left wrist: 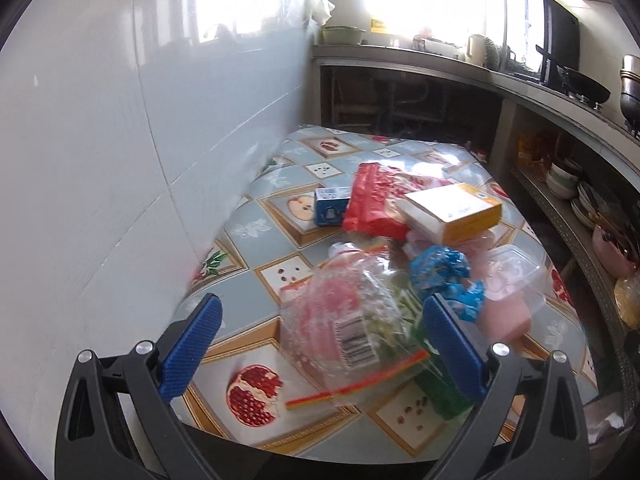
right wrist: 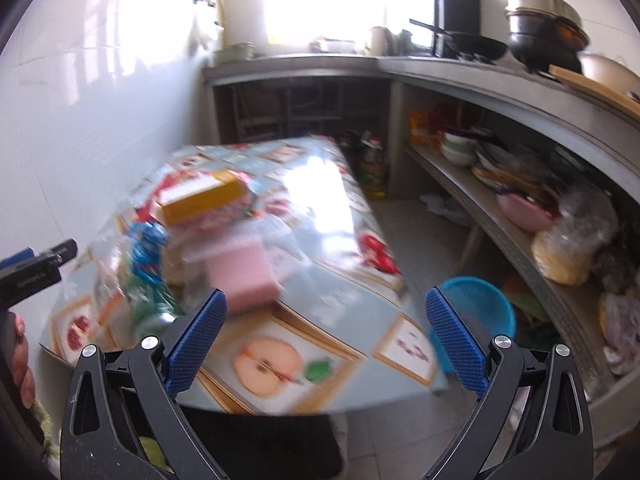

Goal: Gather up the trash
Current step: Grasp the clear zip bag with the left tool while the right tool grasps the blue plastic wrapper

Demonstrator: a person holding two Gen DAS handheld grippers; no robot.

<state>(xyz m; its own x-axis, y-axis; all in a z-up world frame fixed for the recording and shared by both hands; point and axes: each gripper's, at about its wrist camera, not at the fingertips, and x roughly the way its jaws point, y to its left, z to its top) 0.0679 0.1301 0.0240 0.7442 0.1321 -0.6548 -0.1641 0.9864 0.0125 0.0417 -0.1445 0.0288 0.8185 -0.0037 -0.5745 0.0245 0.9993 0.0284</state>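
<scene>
A pile of trash lies on the fruit-patterned table (left wrist: 280,240): a clear zip bag with a barcode label (left wrist: 352,320), a crumpled blue wrapper (left wrist: 444,268), a red packet (left wrist: 372,204), an orange-and-white box (left wrist: 456,210), a small blue box (left wrist: 330,206), a clear plastic tub (left wrist: 516,276) and a pink block (right wrist: 244,276). My left gripper (left wrist: 322,344) is open, its blue pads either side of the zip bag, just above it. My right gripper (right wrist: 326,332) is open and empty over the table's near right part; that view is blurred. The orange box (right wrist: 204,196) shows there too.
A white tiled wall (left wrist: 120,160) runs along the table's left side. A counter with pots and a shelf of bowls (right wrist: 500,172) curves along the back and right. A blue plastic bin (right wrist: 476,308) stands on the floor right of the table.
</scene>
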